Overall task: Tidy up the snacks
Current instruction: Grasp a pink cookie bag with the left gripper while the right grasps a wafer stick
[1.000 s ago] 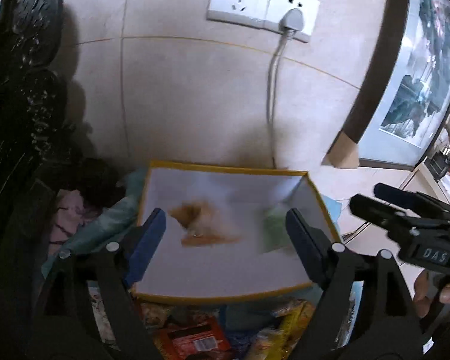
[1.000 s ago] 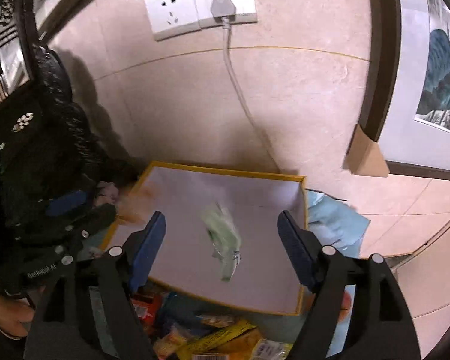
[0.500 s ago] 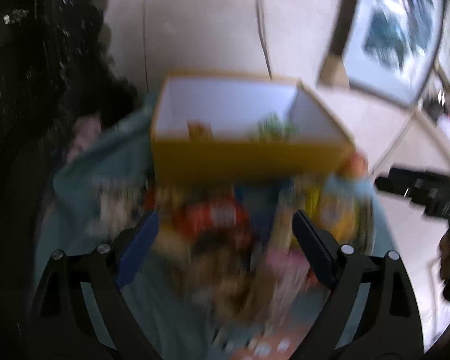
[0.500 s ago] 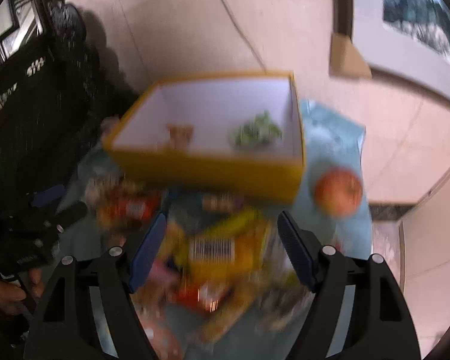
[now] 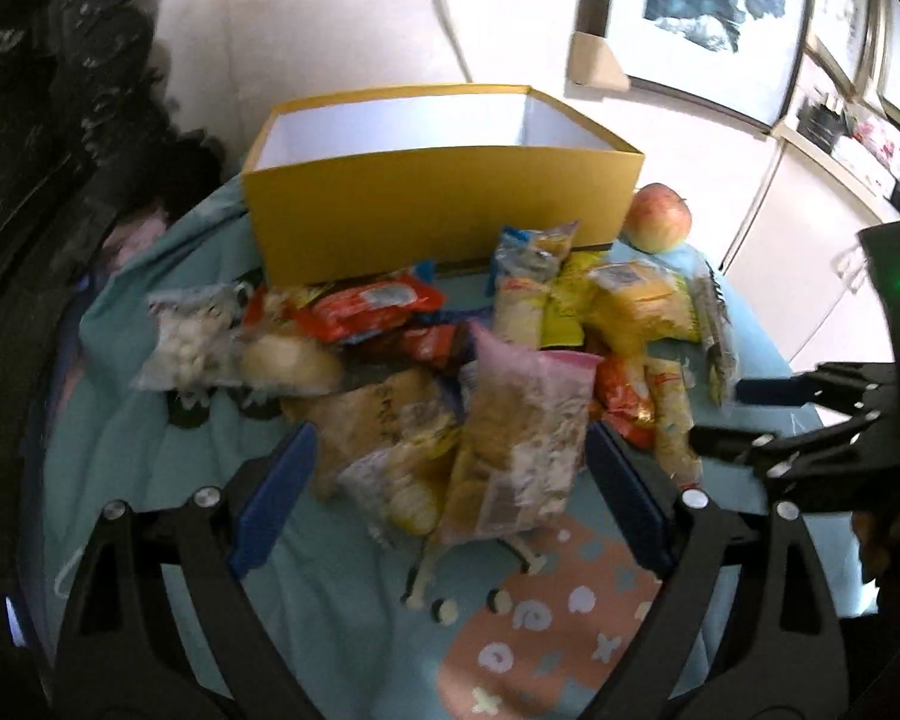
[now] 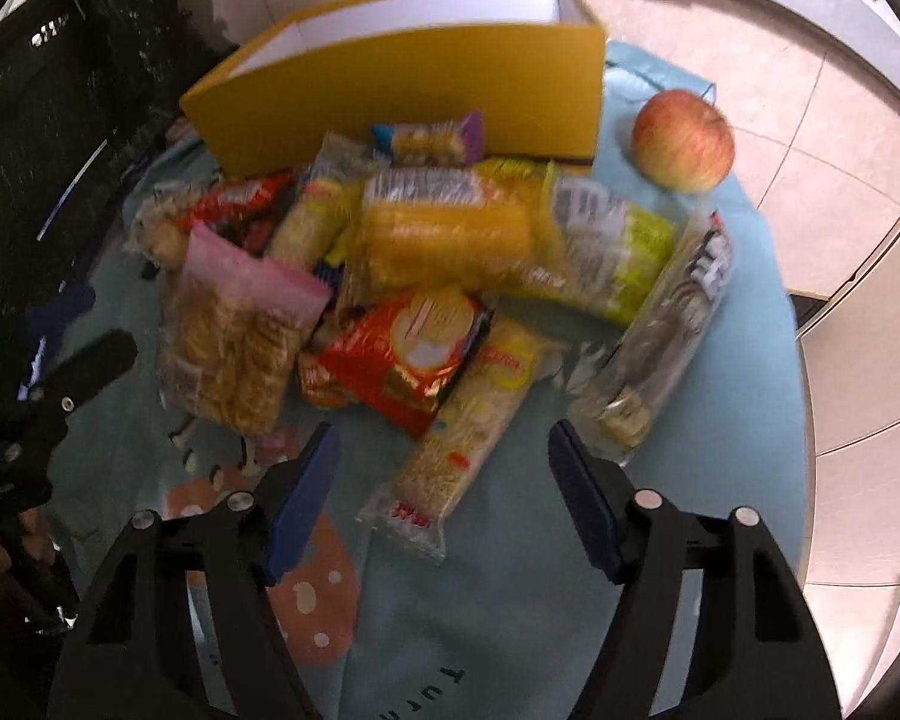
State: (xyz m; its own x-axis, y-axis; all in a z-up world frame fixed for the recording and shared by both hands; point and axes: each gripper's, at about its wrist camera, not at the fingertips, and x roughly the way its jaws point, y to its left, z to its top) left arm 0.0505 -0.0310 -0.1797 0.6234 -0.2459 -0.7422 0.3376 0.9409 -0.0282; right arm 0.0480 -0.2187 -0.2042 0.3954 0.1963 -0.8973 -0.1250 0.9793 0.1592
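Note:
A yellow box (image 5: pixel 438 192) with a white inside stands at the back of a teal cloth (image 5: pixel 342 588). In front of it lies a pile of several snack packets. My left gripper (image 5: pixel 450 480) is open, low over the pile's front, with a pink-topped biscuit bag (image 5: pixel 528 432) lying between its fingers, untouched. My right gripper (image 6: pixel 444 480) has its jaws closing. The lower end of a long yellow noodle packet (image 6: pixel 474 426) lies between them, and the pads stand clear of it. A red packet (image 6: pixel 408 354) sits just beyond.
An apple (image 6: pixel 684 141) rests on the cloth right of the box. Dark carved furniture (image 5: pixel 24 120) rises on the left. A tiled wall and framed pictures (image 5: pixel 714 6) stand behind. The cloth's right edge (image 6: pixel 792 360) drops to pale tiles.
Both grippers came back and down from over the box to the snack pile. The orange and green snacks seen in the box are now hidden by its front wall. The right jaws have narrowed.

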